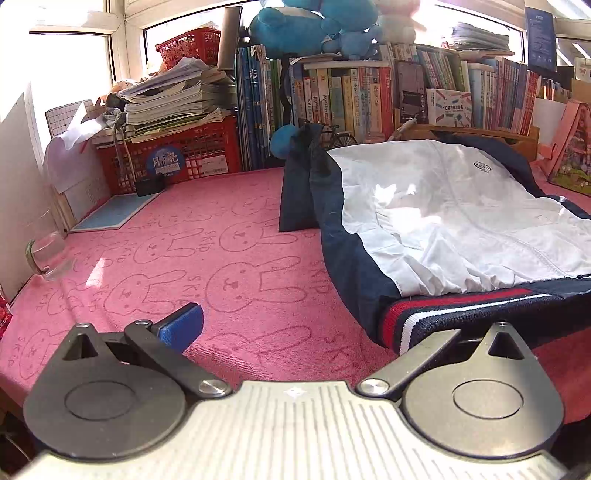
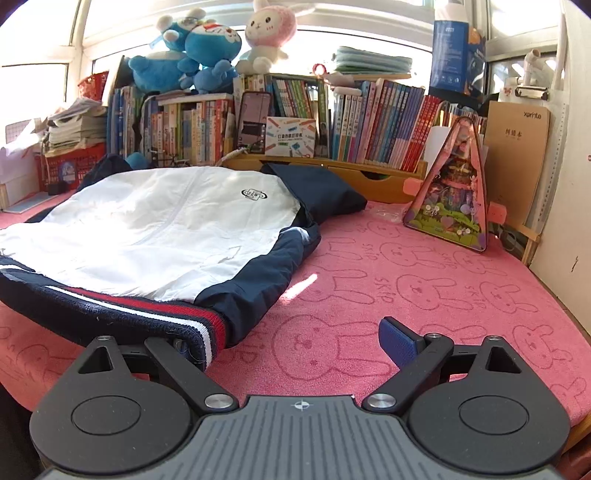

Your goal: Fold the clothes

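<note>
Pink bunny-print towel (image 2: 424, 280) carries a navy-and-white jacket (image 1: 454, 218) lying spread flat, front up. Left gripper (image 1: 295, 332) and right gripper (image 2: 291, 343), fingers spread wide, straddle its striped hem (image 2: 147, 310) corners; pinching those corners looks due

One jacket (image 2: 155, 229) on tabletop (image 2: 406, 295). Two grippers: left (image 1: 295, 325), right (image 2: 291, 343). Two red baskets (image 1: 173, 155). One glass jar (image 1: 46, 254). One pink triangular toy (image 2: 452, 195). One pink plush rabbit (image 2: 267, 33).

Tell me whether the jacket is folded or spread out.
Mostly spread: the jacket lies flat on the pink towel, white front up, hem nearest. Both sleeves appear tucked alongside the body.
</note>
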